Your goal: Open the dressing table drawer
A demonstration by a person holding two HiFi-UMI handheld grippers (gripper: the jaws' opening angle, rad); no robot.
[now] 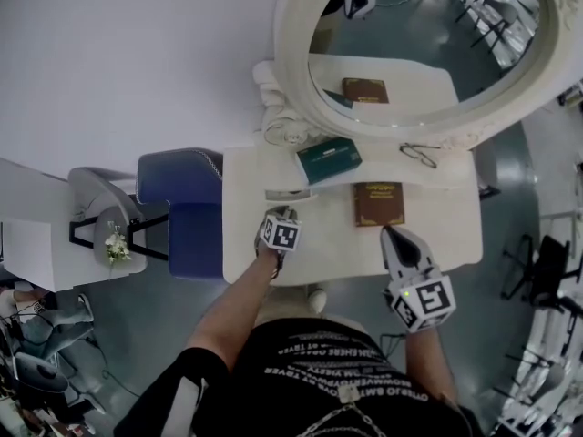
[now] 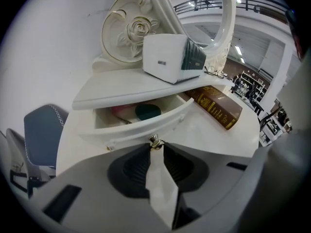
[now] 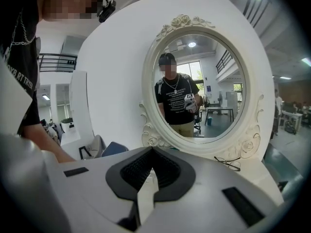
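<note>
Left tool (image 2: 156,148) tight on the knob (image 2: 155,140) of the part-open drawer (image 2: 146,124); right tool (image 3: 152,151) closed, empty.

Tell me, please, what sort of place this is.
Probably a lab hall with a staged bedroom corner: a white dressing table with an ornate oval mirror, yet black chairs stand close by.

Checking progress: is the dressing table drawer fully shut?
No, the drawer stands pulled partly out, a green item visible inside, the left tool pinching its knob.
</note>
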